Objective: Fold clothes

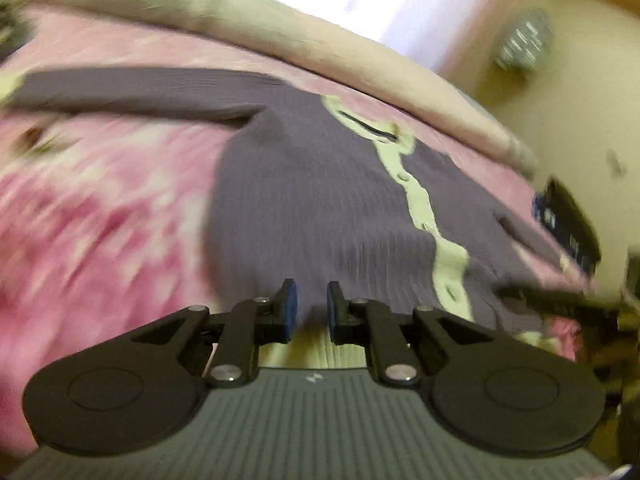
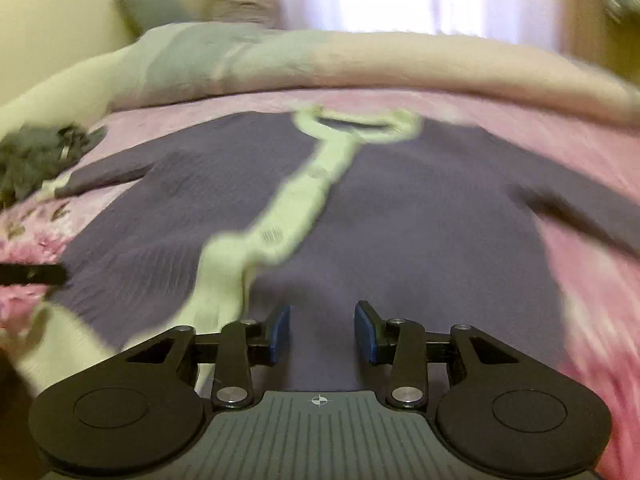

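Left to right: my left claw hovers with a narrow gap, nothing visibly pinched, above the hem of the purple cardigan, which lies spread flat on the pink bedspread. My right claw hangs partly open and empty over the same cardigan's lower front.

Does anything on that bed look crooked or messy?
The purple cardigan lies spread flat, but its pale button band runs crooked and wavy down the front. A dark crumpled garment sits bunched at the pink bedspread's left edge.
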A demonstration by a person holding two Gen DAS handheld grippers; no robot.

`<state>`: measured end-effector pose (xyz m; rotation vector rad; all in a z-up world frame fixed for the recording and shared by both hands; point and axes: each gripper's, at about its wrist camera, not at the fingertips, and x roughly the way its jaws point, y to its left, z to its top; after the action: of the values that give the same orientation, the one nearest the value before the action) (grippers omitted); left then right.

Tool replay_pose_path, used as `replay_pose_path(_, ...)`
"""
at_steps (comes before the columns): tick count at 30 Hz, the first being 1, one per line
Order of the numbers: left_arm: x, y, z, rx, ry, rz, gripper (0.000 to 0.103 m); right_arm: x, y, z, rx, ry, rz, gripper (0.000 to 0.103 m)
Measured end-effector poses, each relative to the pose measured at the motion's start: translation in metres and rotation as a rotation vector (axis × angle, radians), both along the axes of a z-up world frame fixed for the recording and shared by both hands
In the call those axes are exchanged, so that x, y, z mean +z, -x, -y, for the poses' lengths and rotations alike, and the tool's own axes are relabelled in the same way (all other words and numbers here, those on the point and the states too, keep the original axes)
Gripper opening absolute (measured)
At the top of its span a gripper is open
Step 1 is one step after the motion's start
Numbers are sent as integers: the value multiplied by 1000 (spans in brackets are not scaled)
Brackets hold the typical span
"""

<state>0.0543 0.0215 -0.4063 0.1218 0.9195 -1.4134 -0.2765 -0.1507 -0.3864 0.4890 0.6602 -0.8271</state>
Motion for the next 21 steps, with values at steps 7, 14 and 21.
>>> replay_pose_path(7, 21, 26, -69, 43, 58, -80, 22, 13, 62, -61, -132, -246, 399, 40)
replay_pose_path(14, 26, 34, -78, 51, 84, -87, 25, -21, 33, -19, -137, -527, 688, 39)
replay_pose_path(21, 15, 24, -68, 79, 66, -97, 25, -46, -13, 35, -143, -664, 570, 37)
